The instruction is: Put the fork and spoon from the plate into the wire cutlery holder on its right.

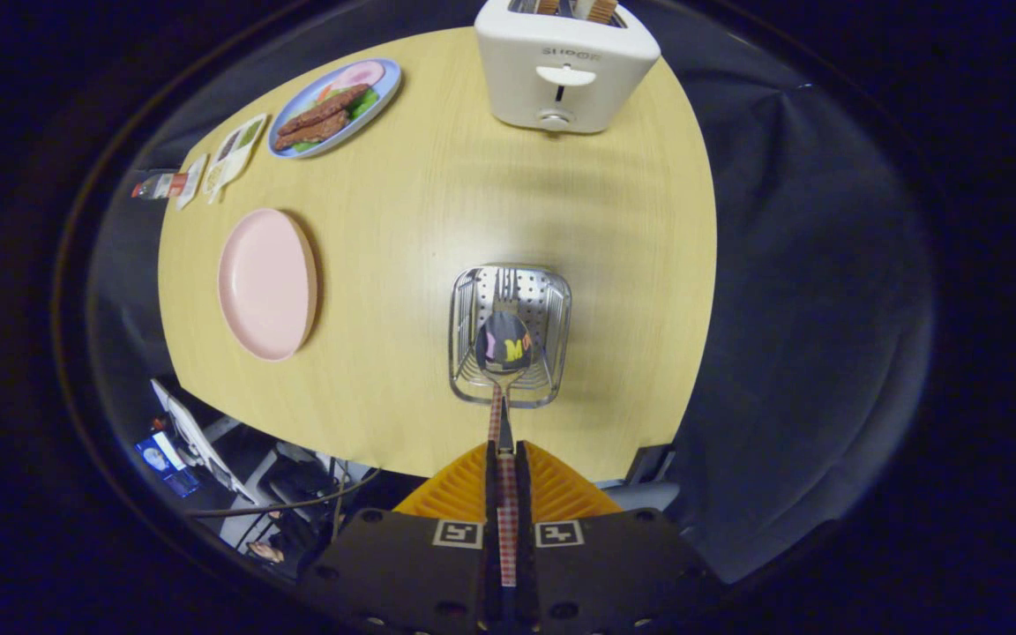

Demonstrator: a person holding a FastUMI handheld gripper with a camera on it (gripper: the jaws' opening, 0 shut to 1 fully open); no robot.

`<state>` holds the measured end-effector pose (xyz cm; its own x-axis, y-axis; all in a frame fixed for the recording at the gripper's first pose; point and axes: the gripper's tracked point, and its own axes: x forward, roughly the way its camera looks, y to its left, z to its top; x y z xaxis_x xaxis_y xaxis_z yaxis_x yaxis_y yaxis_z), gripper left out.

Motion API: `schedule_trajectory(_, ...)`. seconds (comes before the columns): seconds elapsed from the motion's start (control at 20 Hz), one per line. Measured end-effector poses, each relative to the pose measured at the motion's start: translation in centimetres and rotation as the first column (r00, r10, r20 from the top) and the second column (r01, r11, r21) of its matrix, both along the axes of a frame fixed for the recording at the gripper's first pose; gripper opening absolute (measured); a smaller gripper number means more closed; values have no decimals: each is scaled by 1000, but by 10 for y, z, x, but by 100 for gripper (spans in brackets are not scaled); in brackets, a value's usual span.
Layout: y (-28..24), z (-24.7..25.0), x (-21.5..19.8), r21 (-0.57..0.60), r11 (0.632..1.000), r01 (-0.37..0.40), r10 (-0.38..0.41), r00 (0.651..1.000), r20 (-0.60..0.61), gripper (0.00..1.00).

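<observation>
- Hand-held gripper [507, 459]: fingers clamped on checkered handle of spoon [503, 346].
- Spoon's long axis toward 12 o'clock, bowl directly over wire cutlery holder [466, 304].
- Fork [505, 287] apparently inside holder already.
- Pink plate [266, 284] at 10 o'clock, bare, on tabletop [473, 203].

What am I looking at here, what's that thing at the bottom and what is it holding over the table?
This is a fisheye camera riding on a hand-held gripper, looking forward along its two fingers. The fingers are pressed together on the checked handle of a spoon, holding its bowl over a wire cutlery holder on the wooden table. Fork tines show inside the holder, so the fork seems to be in already. To the holder's left lies a pink plate. Beyond it sits a blue plate of food with small packets beside it. A white toaster stands at the far edge.
</observation>
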<state>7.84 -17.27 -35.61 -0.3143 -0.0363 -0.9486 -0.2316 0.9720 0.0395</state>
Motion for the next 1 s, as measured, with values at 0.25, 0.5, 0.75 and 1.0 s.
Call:
schedule_trajectory(0.25,-1,-16,11,-8,998,62,-62,998,-20,9)
schedule_trajectory(0.5,7,-19,22,35,994,105,-107,993,44,11)
schedule_trajectory(0.75,30,10,25,117,989,91,-115,968,221,49)
schedule_trajectory(1.0,80,62,13,212,977,-15,-85,885,458,99)
